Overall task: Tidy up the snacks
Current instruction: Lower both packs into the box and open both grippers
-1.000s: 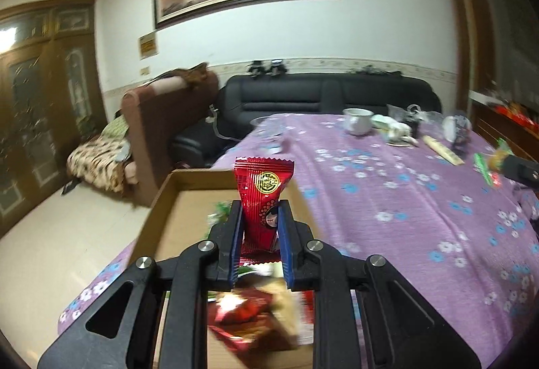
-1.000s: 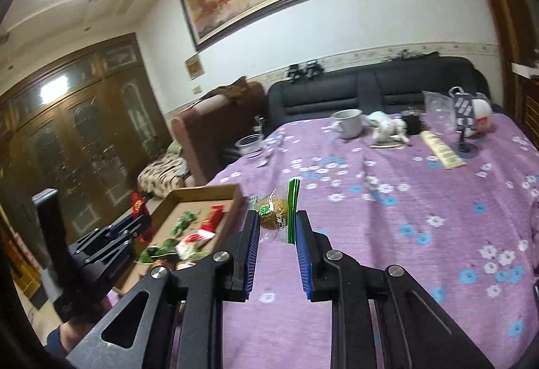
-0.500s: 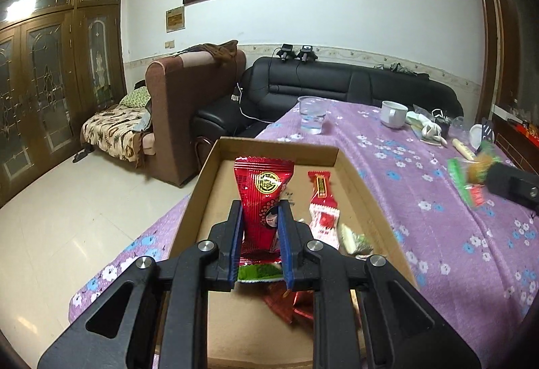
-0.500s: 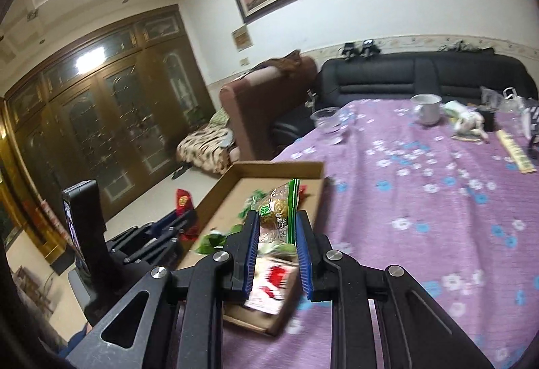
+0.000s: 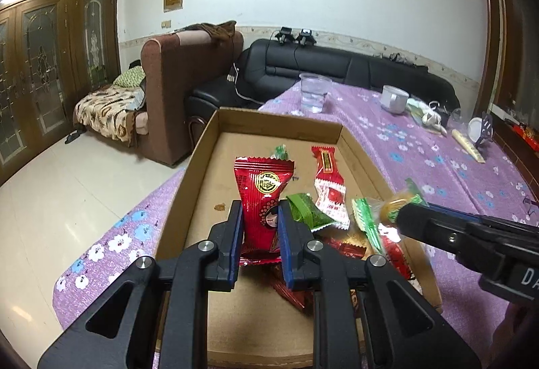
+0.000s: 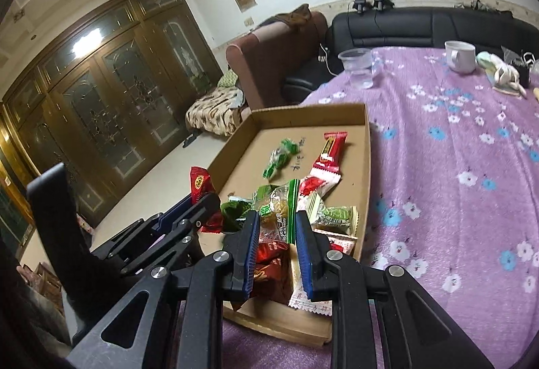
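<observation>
Left gripper (image 5: pixel 259 221): clenched on a red snack packet (image 5: pixel 262 200), which stands upright between the blue pads, above the near left part of the cardboard tray (image 5: pixel 198 173).
Right gripper (image 6: pixel 278 236): clenched on a clear packet with green ends (image 6: pixel 279 204), held above the near end of the tray; in the left wrist view it enters from the right, its tip just beside the left gripper.
Cardboard tray: shallow, open-topped, lying at the left edge of the table.
Tray contents: a long red-and-white packet (image 6: pixel 325 163) toward the far right side; a small green twisted sweet (image 6: pixel 279 158) near the middle; a heap of green, red and white packets (image 6: pixel 323 217) at the near end, under both grippers.
Tablecloth (image 6: pixel 454 150): purple with white and blue flowers, covering the table.
Beyond the tray: a clear plastic cup (image 5: pixel 315 93) and a white mug (image 5: pixel 394 98), well apart from the tray.
Background: a black sofa (image 5: pixel 337 69), a brown armchair (image 5: pixel 182 89), dark wooden doors with glass panels (image 6: pixel 111 93).
</observation>
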`<state>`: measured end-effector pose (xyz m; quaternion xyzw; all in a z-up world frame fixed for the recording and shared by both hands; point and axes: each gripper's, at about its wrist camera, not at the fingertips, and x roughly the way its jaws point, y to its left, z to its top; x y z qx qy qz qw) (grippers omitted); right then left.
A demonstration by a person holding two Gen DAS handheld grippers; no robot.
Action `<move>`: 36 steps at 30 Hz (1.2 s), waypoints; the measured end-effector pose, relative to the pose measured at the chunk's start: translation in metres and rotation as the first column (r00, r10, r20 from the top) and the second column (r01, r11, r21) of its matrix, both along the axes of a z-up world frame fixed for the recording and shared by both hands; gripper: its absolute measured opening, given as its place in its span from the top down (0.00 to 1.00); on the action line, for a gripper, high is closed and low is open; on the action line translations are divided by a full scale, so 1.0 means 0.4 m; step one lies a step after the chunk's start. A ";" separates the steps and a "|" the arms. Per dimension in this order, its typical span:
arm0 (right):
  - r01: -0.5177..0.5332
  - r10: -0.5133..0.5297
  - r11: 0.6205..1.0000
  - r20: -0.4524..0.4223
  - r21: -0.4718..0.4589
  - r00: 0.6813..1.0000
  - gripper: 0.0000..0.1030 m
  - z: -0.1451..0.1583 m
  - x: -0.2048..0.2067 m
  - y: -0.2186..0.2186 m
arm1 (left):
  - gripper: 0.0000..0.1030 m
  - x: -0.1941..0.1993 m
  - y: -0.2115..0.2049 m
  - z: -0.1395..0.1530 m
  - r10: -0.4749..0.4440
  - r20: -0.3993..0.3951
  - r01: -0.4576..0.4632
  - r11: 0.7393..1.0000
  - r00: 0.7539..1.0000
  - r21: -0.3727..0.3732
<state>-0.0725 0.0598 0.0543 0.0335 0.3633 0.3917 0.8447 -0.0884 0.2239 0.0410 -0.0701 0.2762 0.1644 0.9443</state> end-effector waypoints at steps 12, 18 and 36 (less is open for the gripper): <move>0.006 -0.007 1.000 -0.061 -0.029 0.998 0.79 -0.043 0.045 0.042 | 0.83 0.032 0.004 -0.018 -0.002 -0.082 0.001 1.000 0.997 -0.014; 0.008 -0.011 0.999 -0.079 -0.038 0.997 0.79 -0.053 0.057 0.049 | 0.83 0.051 -0.002 -0.018 -0.001 -0.099 0.001 1.000 0.995 0.001; 0.025 -0.029 0.998 -0.077 -0.059 0.997 0.79 -0.068 0.077 0.073 | 0.83 0.078 0.001 -0.017 0.011 -0.120 -0.009 1.000 0.993 0.018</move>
